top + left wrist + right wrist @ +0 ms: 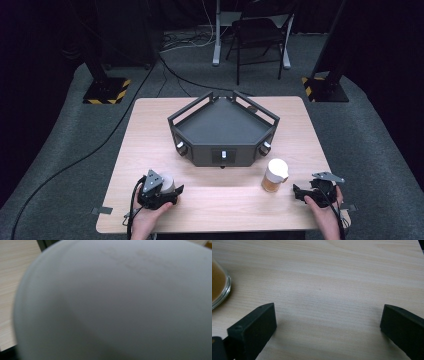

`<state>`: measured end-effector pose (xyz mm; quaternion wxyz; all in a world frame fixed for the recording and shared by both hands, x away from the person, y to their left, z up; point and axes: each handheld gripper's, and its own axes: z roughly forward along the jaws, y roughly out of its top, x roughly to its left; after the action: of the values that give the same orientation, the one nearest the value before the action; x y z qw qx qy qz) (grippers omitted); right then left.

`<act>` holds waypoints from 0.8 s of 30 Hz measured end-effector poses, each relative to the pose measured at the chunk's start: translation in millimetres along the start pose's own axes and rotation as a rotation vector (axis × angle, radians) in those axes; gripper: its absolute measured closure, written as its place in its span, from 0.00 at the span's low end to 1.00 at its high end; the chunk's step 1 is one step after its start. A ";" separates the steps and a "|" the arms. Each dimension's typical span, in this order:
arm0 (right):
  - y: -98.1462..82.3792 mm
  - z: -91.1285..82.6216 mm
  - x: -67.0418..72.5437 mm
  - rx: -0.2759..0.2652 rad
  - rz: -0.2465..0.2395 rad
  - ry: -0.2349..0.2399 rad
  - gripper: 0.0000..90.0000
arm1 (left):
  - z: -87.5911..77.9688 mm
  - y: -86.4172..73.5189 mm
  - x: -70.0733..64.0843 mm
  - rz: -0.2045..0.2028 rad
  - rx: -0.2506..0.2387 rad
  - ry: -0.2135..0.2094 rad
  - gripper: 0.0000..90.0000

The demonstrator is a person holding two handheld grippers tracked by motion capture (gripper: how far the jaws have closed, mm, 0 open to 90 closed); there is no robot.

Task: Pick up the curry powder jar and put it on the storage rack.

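A white round container (167, 182) sits at the near left of the wooden table (150, 130). My left gripper (169, 192) has its black jaws hugging it, shut on it. In the left gripper view its pale, blurred curved wall (120, 302) lies right up against the camera and hides the jaws. At the near right, my right gripper (299, 193) lies low over the table, its two jaws wide apart with bare wood between them (327, 322). A glass jar (274, 176) with a white lid and amber contents stands just left of it, its edge (218, 287) showing in the right gripper view.
A dark grey angular tray (222, 131) with raised rails and small knobs on its front stands in the middle of the table. A folding chair (260, 35) and stand bases with hazard stripes (106, 91) are on the floor beyond.
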<state>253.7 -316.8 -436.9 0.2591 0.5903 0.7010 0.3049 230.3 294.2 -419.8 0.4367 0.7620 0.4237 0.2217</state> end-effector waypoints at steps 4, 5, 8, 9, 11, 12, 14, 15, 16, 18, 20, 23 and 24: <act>0.0 0.0 0.0 0.000 0.000 0.000 0.00 | -0.7 0.3 -2.7 0.010 -0.007 0.009 0.38; 0.0 0.0 0.0 0.000 0.000 0.000 0.00 | -0.7 0.3 -2.7 0.010 -0.007 0.009 0.38; 0.0 0.0 0.0 0.000 0.000 0.000 0.00 | -1.5 3.4 -1.3 0.006 -0.010 0.006 0.39; 0.0 0.0 0.0 0.000 0.000 0.000 0.00 | -1.9 4.0 0.2 0.000 -0.012 0.002 0.39; 0.0 0.0 0.0 0.000 0.000 0.000 0.00 | -2.2 4.1 1.3 -0.005 -0.015 0.000 0.39; 0.1 0.0 0.0 0.000 0.000 0.000 0.00 | -2.5 5.5 1.8 -0.004 -0.016 -0.001 0.39; 0.1 0.2 -0.4 0.000 -0.003 0.002 0.00 | -2.9 7.7 1.0 0.001 -0.014 0.001 0.40; 0.1 0.2 -0.5 0.000 -0.003 0.002 0.00 | -3.0 9.0 0.7 0.004 -0.013 0.001 0.40; 0.2 0.3 -0.6 0.000 -0.003 0.002 0.00 | -3.0 9.0 0.7 0.004 -0.013 0.001 0.40; 0.2 0.3 -0.6 0.000 -0.003 0.002 0.00 | -3.7 11.4 -0.3 0.008 -0.020 0.000 0.40; 0.2 0.3 -0.6 0.000 -0.004 0.002 0.00 | -4.3 14.3 -2.3 0.015 -0.021 0.004 0.40; 0.2 0.3 -0.6 0.000 -0.003 0.002 0.00 | -4.3 16.8 -5.6 0.027 -0.025 0.013 0.40; 0.3 0.3 -0.6 0.000 -0.003 0.002 0.00 | -4.1 17.4 -6.7 0.031 -0.028 0.015 0.40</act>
<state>254.2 -317.4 -436.9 0.2589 0.5888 0.7022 0.3052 231.5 286.0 -402.6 0.4406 0.7605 0.4122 0.2401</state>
